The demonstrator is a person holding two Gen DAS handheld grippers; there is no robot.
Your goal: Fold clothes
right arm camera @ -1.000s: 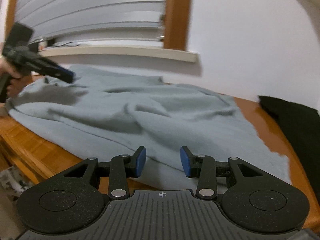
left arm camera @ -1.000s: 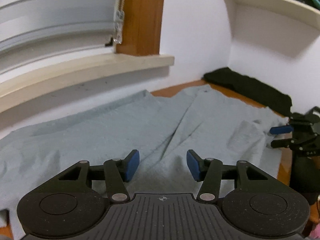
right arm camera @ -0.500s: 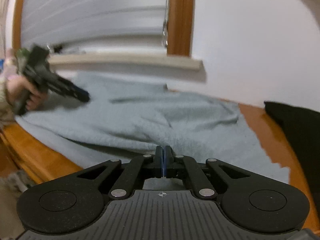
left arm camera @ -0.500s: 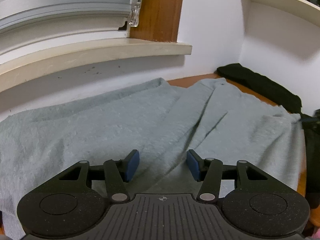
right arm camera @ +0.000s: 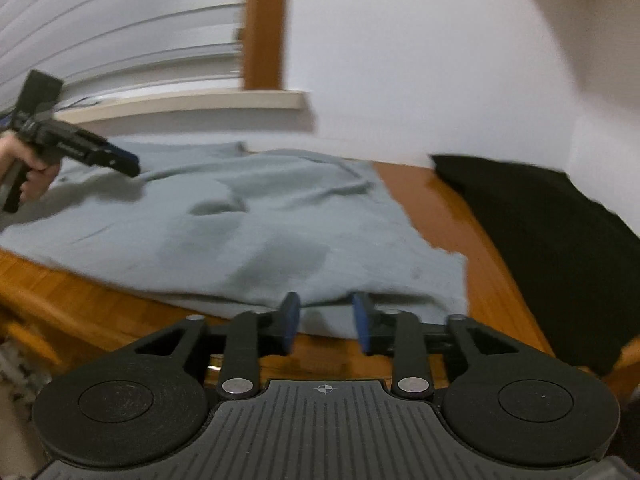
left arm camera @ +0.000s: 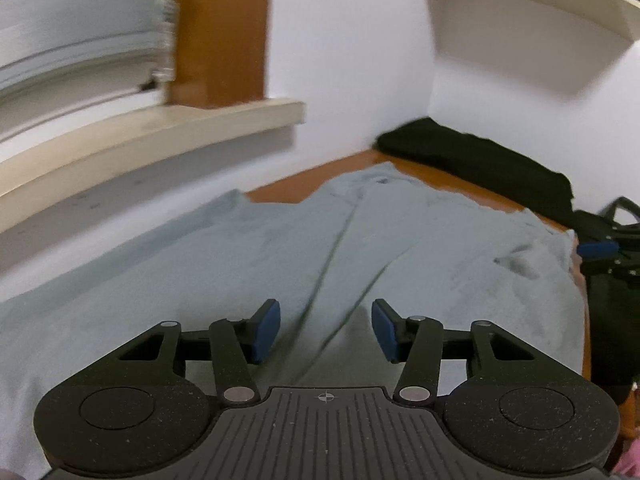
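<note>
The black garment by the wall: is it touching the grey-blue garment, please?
Apart. The right wrist view shows bare wooden table between the black garment and the grey-blue garment.

On the table — 1 grey garment, 1 black garment — plus 2 tongs.

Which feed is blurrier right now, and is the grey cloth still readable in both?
Right wrist view: strong motion smear on the blinds and the grey cloth, folds soft. Left wrist view: milder blur, cloth creases readable; fisheye bends the windowsill.
</note>
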